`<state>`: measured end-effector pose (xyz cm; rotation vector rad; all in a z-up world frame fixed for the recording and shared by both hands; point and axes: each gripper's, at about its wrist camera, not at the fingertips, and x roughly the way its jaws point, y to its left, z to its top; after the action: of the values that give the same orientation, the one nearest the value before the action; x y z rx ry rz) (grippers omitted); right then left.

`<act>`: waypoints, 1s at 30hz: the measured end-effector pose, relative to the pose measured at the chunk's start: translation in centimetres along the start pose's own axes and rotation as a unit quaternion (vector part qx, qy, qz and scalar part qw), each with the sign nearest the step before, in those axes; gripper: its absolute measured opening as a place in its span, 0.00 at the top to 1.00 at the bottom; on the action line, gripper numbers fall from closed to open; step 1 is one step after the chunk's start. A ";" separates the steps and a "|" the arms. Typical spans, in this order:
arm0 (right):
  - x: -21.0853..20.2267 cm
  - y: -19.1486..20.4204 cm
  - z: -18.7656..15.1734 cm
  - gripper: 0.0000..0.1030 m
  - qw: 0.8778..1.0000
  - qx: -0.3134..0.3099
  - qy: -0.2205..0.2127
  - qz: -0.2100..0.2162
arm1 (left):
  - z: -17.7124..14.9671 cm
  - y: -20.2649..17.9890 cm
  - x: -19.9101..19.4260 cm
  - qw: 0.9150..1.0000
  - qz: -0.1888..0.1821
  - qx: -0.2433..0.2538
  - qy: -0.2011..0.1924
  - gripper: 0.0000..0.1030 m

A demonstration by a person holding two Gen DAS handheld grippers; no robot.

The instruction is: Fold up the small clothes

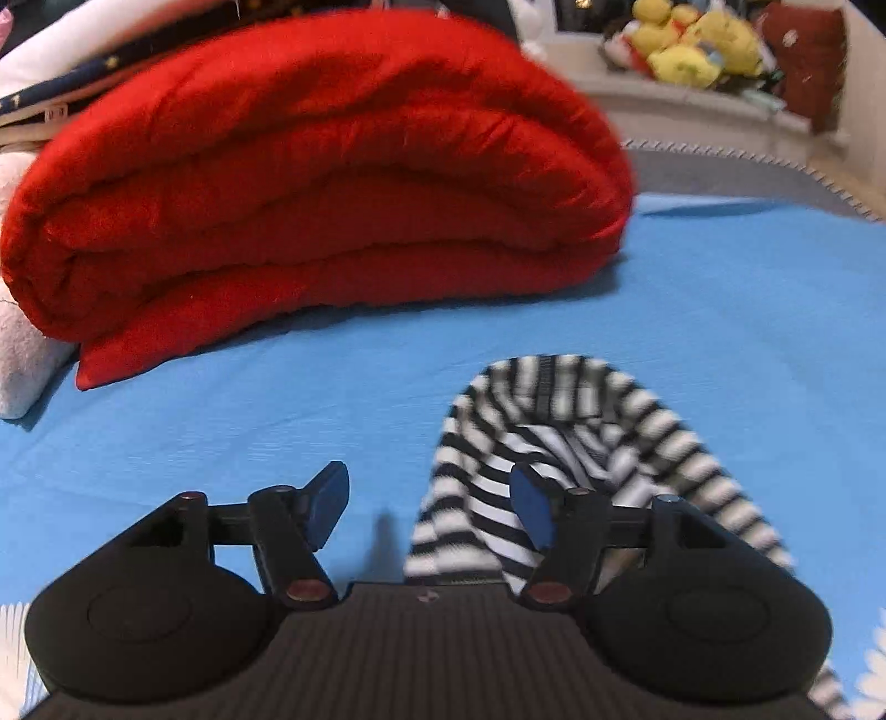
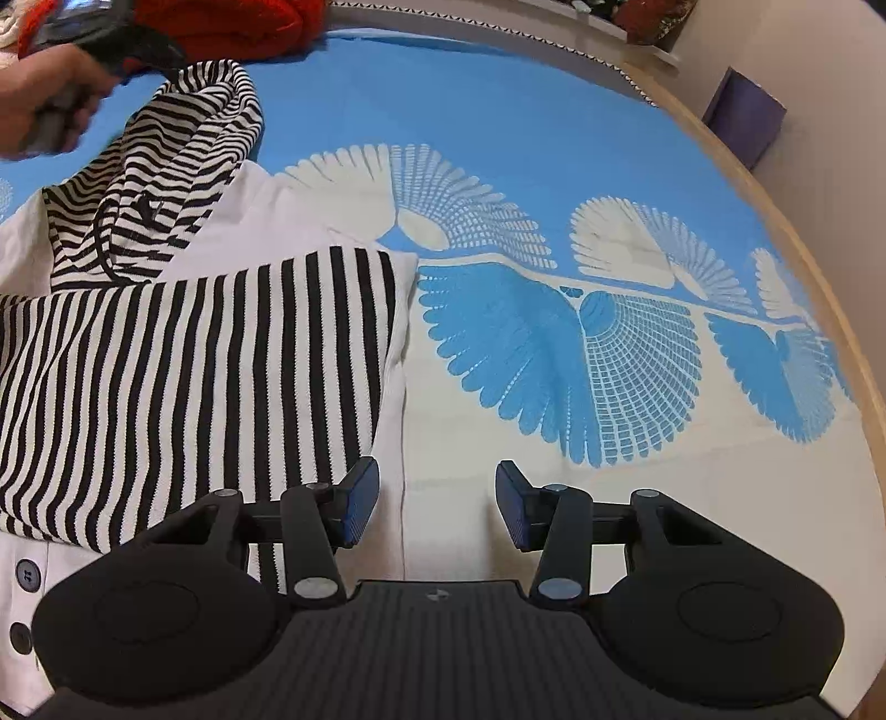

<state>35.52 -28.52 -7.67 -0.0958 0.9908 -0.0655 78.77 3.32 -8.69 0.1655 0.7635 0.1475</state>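
Observation:
A small hooded top with black-and-white stripes lies on the blue bedspread [image 2: 498, 138]. Its hood [image 2: 188, 144] points toward the far side, and a folded striped panel [image 2: 194, 376] lies across the white body [image 2: 277, 221]. Dark buttons [image 2: 26, 573] show at the lower left. My right gripper [image 2: 437, 498] hovers open over the white edge just right of the striped panel, with nothing between its pads. In the left wrist view, my left gripper [image 1: 432, 504] stands open at the hood [image 1: 554, 399]. Its right finger is in front of the striped cloth; no pad presses on it.
A rolled red blanket [image 1: 310, 183] fills the far left of the bed, with pale cloth [image 1: 22, 360] beside it. Plush toys [image 1: 692, 50] sit on a ledge behind. A hand [image 2: 44, 111] grips the other tool's handle. The wooden bed edge [image 2: 830, 288] and a purple box [image 2: 745, 116] are at right.

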 end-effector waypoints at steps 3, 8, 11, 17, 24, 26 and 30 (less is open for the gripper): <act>0.0 -0.1 0.1 0.54 1.000 -0.003 -0.002 -0.002 | -0.2 0.3 2.0 1.000 -0.007 0.003 0.029 0.99; 0.2 -0.4 0.5 0.54 1.000 0.012 0.003 0.002 | -0.4 0.2 -3.2 0.998 -0.037 0.048 -0.026 0.99; -0.7 -1.0 1.1 0.54 1.000 0.028 -0.011 0.003 | -2.0 0.2 -10.9 0.990 -0.066 0.093 -0.086 0.99; -2.8 -2.9 1.9 0.62 0.995 0.082 -0.042 0.024 | -14.7 2.4 -31.3 0.946 -0.219 0.179 -0.160 0.99; -5.7 -5.0 2.3 0.70 0.973 0.188 -0.088 0.099 | -27.9 10.0 -40.3 0.954 -0.238 0.183 0.006 0.68; -5.9 -4.7 2.3 0.70 0.967 0.196 -0.087 0.136 | -26.8 13.3 -40.2 0.974 -0.221 0.043 0.004 0.52; -4.7 -2.8 2.1 0.65 0.959 0.196 -0.054 0.199 | -24.7 13.8 -36.4 0.979 -0.189 -0.066 0.032 0.52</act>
<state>34.69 -30.72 -2.31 0.4599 0.8559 0.1131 34.54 12.17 1.07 -0.1129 0.8329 -0.1588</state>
